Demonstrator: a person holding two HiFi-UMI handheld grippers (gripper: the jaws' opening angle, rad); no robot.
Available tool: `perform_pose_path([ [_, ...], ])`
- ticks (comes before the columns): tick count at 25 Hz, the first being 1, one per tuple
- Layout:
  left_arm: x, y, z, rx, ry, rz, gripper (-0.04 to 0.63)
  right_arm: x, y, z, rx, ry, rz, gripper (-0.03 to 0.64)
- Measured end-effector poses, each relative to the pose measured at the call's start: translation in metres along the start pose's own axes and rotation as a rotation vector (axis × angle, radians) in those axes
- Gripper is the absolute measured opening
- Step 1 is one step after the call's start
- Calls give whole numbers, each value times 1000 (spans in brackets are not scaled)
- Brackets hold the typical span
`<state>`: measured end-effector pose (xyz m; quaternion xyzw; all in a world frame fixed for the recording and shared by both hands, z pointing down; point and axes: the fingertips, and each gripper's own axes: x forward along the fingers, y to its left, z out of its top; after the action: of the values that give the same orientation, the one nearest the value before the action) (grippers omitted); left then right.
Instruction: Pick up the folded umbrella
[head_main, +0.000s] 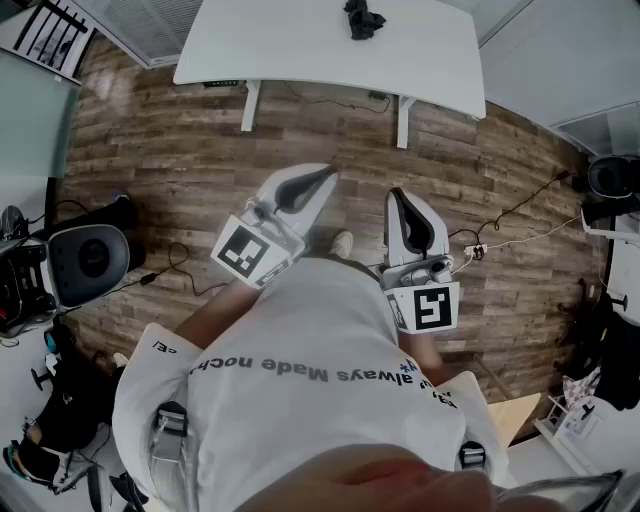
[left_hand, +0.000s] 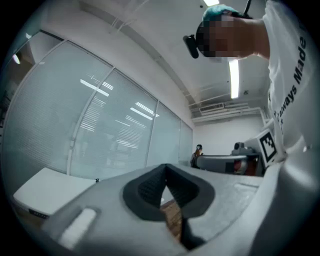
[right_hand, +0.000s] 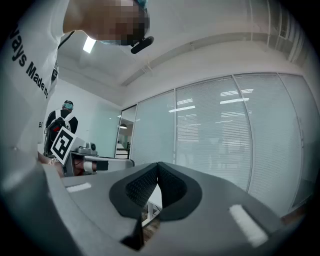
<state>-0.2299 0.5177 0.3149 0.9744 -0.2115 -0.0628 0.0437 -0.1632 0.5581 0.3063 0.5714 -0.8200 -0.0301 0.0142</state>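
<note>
The folded umbrella (head_main: 362, 18), a dark bundle, lies on the far side of a white table (head_main: 300, 45) across the wooden floor. Both grippers are held at waist height, well short of the table, pointing roughly level toward it. My left gripper (head_main: 328, 172) is shut, its tips meeting with nothing between them; the left gripper view shows its black pads (left_hand: 150, 187) closed to a point at the left gripper (left_hand: 165, 167). My right gripper (head_main: 396, 193) is likewise shut and empty, as the right gripper (right_hand: 158, 165) shows in its own view. Neither gripper view shows the umbrella.
An office chair (head_main: 90, 255) stands at the left. Cables and a power strip (head_main: 478, 250) lie on the floor at the right, near a black device (head_main: 612, 175). Glass walls with blinds (right_hand: 225, 130) line the room. Another person (right_hand: 65, 117) stands far off.
</note>
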Motion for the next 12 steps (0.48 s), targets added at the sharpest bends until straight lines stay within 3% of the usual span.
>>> perform_pose_path([
  [12,70,-19,-18,-7,1,25,3,-15,-73,-7,2,-14,21,2],
])
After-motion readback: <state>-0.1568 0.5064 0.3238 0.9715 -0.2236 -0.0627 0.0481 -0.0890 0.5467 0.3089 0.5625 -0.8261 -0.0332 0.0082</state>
